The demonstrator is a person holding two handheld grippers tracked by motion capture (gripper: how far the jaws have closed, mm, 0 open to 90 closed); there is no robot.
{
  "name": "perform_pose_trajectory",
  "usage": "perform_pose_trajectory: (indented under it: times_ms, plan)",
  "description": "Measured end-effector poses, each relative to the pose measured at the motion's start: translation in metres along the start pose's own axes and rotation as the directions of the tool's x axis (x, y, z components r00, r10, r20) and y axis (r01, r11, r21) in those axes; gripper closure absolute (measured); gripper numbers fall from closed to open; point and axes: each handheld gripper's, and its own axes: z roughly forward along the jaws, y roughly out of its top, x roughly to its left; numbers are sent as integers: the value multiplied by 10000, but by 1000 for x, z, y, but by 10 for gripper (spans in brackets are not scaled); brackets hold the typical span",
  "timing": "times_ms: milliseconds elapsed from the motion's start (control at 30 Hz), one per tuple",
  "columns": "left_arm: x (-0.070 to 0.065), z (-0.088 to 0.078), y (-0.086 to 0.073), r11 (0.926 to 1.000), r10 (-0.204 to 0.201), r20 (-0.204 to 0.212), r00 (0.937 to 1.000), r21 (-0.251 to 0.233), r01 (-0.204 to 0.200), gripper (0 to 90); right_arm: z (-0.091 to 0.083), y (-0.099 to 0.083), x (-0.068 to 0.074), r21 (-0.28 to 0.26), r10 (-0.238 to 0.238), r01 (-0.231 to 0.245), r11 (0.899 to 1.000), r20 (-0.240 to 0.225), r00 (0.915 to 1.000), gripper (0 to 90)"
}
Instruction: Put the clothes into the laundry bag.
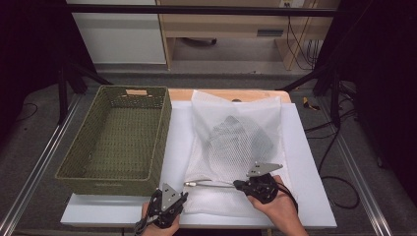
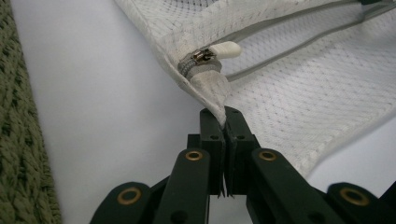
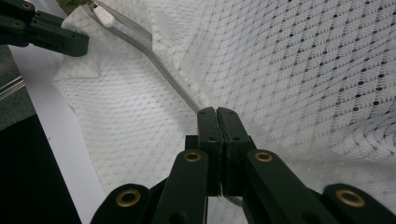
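Mesh laundry bag (image 1: 236, 142), white and soft, lies flat on the white-covered bench (image 1: 305, 196) in the middle of the high view, with something dark and folded showing through its netting. A green woven basket (image 1: 118, 137) stands just beside it at the left of that frame, with nothing in it.

Both tools are closed on the bag's near edge. In the left gripper view the left tool (image 2: 225, 122) pinches the fabric tab at the bag's corner, right below the metal zip slider and its white pull (image 2: 224, 50). In the right gripper view the right tool (image 3: 217, 116) is clamped on the grey zip seam (image 3: 154, 60) farther along, with mesh bunching around its jaws; the left tool shows at the upper left of that frame.

My guess is the bag will handle as light and floppy: it will sag and fold wherever it isn't supported, and the load inside may slide toward the low end. The mesh could snag or stretch, so the reinforced corner tab and the zip seam look like the soundest places to take hold, 1 tool at each. Lifted by these 2 points alone, the far end would likely drag across the bench.
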Motion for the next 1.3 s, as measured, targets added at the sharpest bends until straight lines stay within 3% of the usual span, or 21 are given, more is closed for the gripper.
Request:
perform_pose_trajectory:
  times_ms: [233, 633, 1300]
  plan:
    - [-4, -2, -1, 10000, 73, 107, 9999, 66, -73, 881, -3, -3, 1, 47, -87, 87, 10000, -54, 9999, 893]
    - [-5, -4, -5, 9998, -166, 258, 9995, 85, 164, 880, -8, -8, 3, 154, -114, 117, 9998, -180, 9998, 893]
    - [-5, 2, -11, 9994, 19, 39, 10000, 346, -20, 856, 6, -18, 5, 891, -288, 318, 9955, -351, 9990, 891]
